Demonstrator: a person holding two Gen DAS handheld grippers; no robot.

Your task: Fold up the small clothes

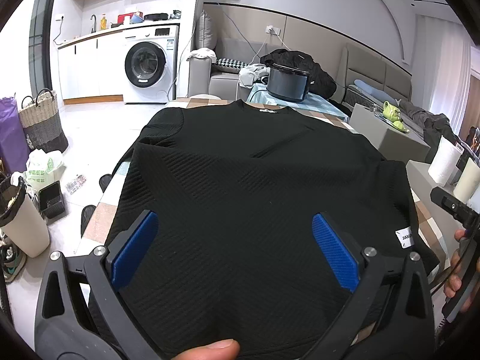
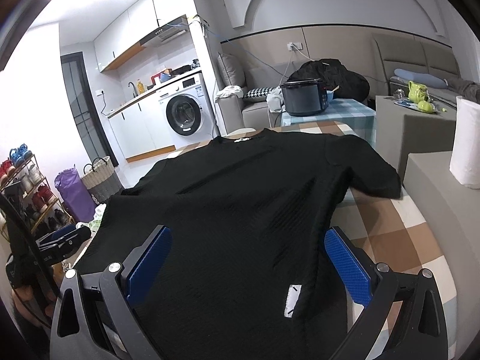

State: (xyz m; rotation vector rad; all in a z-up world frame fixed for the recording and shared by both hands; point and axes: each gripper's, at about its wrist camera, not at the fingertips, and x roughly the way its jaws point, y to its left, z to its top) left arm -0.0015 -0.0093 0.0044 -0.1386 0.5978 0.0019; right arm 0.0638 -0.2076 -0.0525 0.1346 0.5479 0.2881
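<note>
Left gripper [image 1: 234, 249] stands with its jaws spread wide, the blue pads [image 1: 135, 249] well apart and clamping nothing. Between and beneath the fingers lies the black T-shirt [image 1: 255, 180], spread flat on the checked tablecloth [image 1: 99, 219] of the table, collar at the far end and hem at the near end. Whether the pads press on the fabric or hover just above it cannot be told. A thumb tip [image 1: 216, 348] shows at the bottom edge of the left wrist view.

Right gripper [image 2: 249, 265] is likewise fully open and grips nothing. Its left pad sits over the shirt body; its right pad [image 2: 349, 267] lies just beside the shirt's right edge, over the tablecloth [image 2: 399, 240]. A white sewn label [image 2: 291, 300] near the hem lies between the two fingers. One short sleeve [image 2: 375, 171] extends flat toward the right edge of the table. In the left wrist view, a hand [image 1: 456, 273] holding the right gripper appears at the right margin.

Containers:
- Dark rice cooker [image 2: 304, 97], lid closed, stands on a blue checked cloth beyond the table; contents not visible.
- Woven laundry basket [image 1: 42, 123] stands on the floor at left; contents not visible.
- White bin [image 1: 21, 216] with a black liner stands near the table's left side; its contents cannot be made out.
- Washing machine [image 1: 147, 63] is set under the counter, door closed.

A roll of paper towel [image 2: 466, 141] stands on the grey block to the right.
</note>
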